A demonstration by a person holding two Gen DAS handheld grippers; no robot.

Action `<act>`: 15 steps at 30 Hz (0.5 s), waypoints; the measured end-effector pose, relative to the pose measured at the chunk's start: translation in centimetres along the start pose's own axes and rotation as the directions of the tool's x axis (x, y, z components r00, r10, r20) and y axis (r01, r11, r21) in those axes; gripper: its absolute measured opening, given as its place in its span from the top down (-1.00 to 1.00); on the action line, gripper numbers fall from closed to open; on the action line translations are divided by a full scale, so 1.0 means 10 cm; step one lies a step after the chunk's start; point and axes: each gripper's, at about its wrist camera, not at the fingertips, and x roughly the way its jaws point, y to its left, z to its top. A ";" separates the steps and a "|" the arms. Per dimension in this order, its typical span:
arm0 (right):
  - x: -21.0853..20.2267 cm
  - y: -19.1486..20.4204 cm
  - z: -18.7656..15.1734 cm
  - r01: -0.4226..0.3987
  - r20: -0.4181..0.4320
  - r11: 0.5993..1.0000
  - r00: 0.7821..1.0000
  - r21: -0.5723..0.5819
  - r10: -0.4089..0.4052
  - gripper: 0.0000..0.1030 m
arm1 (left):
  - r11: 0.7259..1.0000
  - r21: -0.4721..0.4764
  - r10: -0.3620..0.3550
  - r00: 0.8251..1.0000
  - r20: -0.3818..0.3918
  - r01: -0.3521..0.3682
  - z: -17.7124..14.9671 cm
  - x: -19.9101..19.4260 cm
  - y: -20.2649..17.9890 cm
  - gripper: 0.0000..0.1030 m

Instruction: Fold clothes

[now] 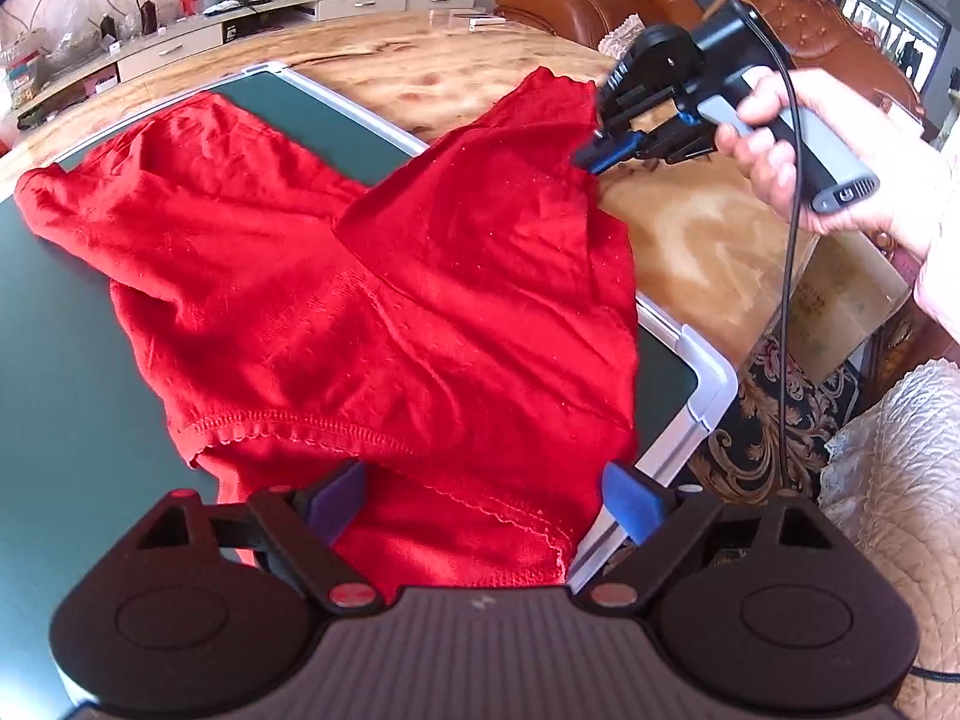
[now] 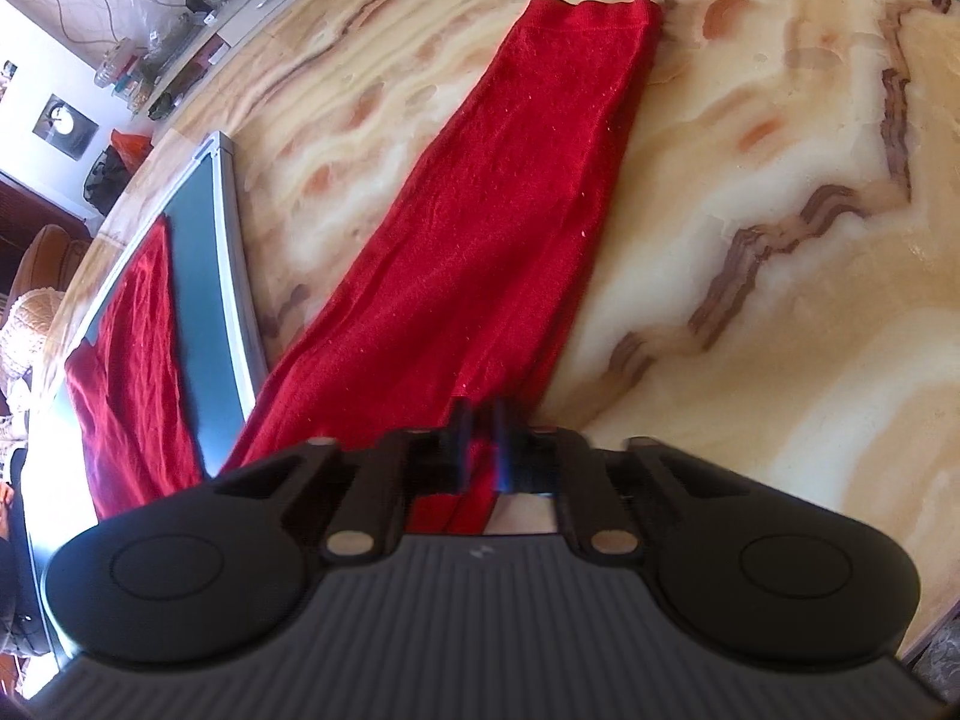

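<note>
folding barely begun. red garment (image 1: 372, 300) lies rumpled on the green board (image 1: 72, 420), one leg trailing onto the marble table (image 2: 750, 180). right gripper (image 1: 606, 150) pinches that leg's edge; left gripper (image 1: 480, 504) stands wide, holding nothing. all folds remain.

Red garment (image 1: 384, 312) hem hidden behind left hand-held gripper (image 1: 486, 501)
</note>
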 end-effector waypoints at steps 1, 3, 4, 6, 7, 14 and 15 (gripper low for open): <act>-0.01 -0.02 -0.01 -0.005 0.004 1.000 1.000 0.006 0.005 0.95 | 1.000 0.004 0.002 1.000 0.000 -0.002 -0.01 0.00 0.00 -0.76; -0.05 -0.03 -0.03 0.003 0.019 1.000 1.000 0.003 -0.003 0.96 | 1.000 0.022 0.010 1.000 -0.004 -0.010 -0.03 0.01 -0.02 -0.77; -0.08 -0.03 -0.05 0.004 0.027 1.000 1.000 -0.004 -0.004 0.96 | 1.000 0.028 0.013 1.000 -0.005 -0.013 -0.03 0.01 -0.03 -0.77; -0.14 -0.04 -0.07 0.005 0.041 1.000 0.999 -0.006 -0.005 0.96 | 0.999 0.033 0.015 1.000 -0.005 -0.015 -0.04 0.02 -0.03 -0.78; -0.17 -0.05 -0.08 0.005 0.049 1.000 0.999 -0.006 -0.005 0.96 | 0.999 0.034 0.015 1.000 -0.006 -0.015 -0.04 0.02 -0.03 -0.78; -0.11 -0.06 -0.07 0.038 0.032 0.999 0.999 -0.023 -0.037 0.96 | 0.999 0.034 0.014 1.000 -0.009 -0.014 -0.02 0.03 -0.01 -0.79; -0.09 -0.04 -0.08 0.048 0.034 0.998 0.998 -0.034 -0.046 0.97 | 0.999 0.034 0.014 1.000 -0.009 -0.013 -0.02 0.03 -0.01 -0.79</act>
